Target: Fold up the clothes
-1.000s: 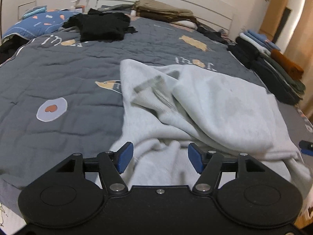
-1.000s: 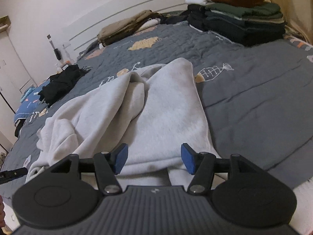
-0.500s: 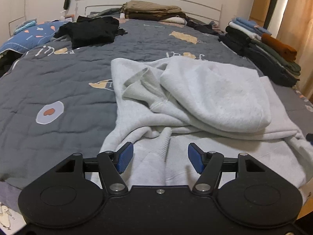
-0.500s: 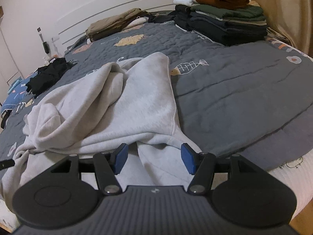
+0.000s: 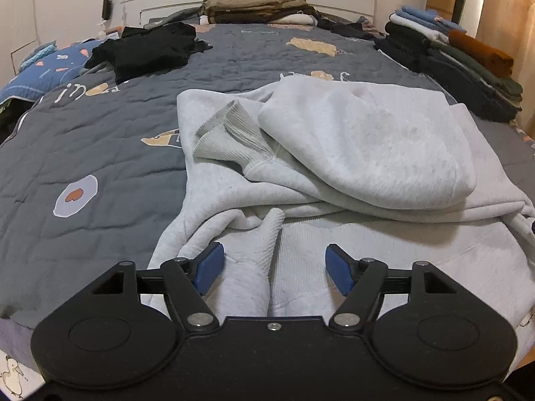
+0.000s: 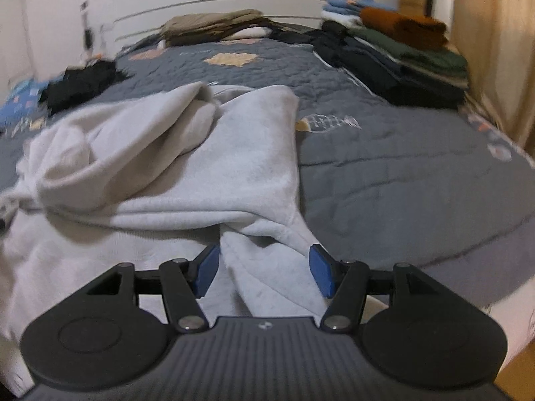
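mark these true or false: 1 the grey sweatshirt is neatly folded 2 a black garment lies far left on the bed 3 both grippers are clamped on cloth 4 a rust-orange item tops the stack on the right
1. False: the grey sweatshirt lies crumpled on the quilt.
2. True: the black garment lies there.
3. False: the left gripper is opening and the right gripper is open; cloth sits between their jaws, unpinched.
4. True: the rust-orange item tops the folded stack.
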A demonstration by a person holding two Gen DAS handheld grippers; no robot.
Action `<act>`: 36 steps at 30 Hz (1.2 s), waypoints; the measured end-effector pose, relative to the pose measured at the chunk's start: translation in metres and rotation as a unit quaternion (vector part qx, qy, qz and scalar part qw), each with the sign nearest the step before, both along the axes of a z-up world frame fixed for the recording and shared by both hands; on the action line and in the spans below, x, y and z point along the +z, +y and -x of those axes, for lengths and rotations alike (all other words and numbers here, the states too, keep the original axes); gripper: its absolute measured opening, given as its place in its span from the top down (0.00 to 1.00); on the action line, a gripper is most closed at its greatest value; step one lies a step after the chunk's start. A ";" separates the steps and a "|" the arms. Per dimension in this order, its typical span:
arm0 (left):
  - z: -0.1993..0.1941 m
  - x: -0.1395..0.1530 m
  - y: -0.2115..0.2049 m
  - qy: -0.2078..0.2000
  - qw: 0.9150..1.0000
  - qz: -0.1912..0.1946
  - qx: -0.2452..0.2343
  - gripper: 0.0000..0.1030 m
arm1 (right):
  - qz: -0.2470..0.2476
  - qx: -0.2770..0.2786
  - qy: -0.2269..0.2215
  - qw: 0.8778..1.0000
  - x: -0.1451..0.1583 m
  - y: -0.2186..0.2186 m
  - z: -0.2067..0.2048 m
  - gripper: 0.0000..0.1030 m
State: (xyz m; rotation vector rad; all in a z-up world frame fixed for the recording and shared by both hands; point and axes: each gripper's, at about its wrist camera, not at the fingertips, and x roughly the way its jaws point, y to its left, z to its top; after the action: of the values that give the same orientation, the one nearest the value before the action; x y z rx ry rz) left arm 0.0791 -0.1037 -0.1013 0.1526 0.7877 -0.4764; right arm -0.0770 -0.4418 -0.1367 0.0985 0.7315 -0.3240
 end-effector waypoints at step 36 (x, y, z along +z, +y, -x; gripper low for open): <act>-0.008 -0.017 -0.006 -0.003 0.999 -0.040 0.012 0.50 | 0.173 0.077 0.080 0.979 -0.046 0.042 -0.041 0.83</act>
State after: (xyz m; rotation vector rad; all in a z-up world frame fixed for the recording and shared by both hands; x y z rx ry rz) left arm 0.0869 -0.1097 -0.1186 0.2184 0.8026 -0.4211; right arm -0.0363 -0.4002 -0.1832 -0.3159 0.8268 -0.3081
